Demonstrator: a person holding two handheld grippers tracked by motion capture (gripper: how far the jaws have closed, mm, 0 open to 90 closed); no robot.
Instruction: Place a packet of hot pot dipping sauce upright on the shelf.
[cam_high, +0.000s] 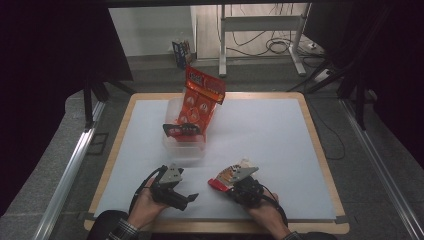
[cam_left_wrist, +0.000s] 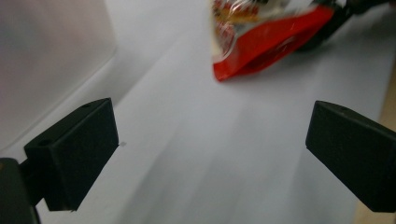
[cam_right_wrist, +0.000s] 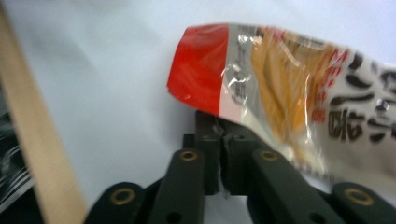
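Note:
A small snack packet (cam_high: 226, 176), red at one end and clear over orange contents, hangs just above the white mat near the front. My right gripper (cam_high: 221, 184) is shut on its lower edge. In the right gripper view the jaws meet under the packet (cam_right_wrist: 280, 79), with my right gripper (cam_right_wrist: 222, 140) pinching the film. My left gripper (cam_high: 189, 199) stands open beside it, low over the mat. The left gripper view has both black fingers (cam_left_wrist: 74, 154) wide apart around my left gripper (cam_left_wrist: 212, 149), and the packet's red end (cam_left_wrist: 266, 46) lies beyond them.
A clear plastic box (cam_high: 172, 107) sits mid-table with a tall orange-red snack bag (cam_high: 200, 97) leaning up out of it and something black (cam_high: 182, 130) across its front. Its wall (cam_left_wrist: 51, 60) is close on the left. The table's wooden edge (cam_right_wrist: 37, 140) runs nearby.

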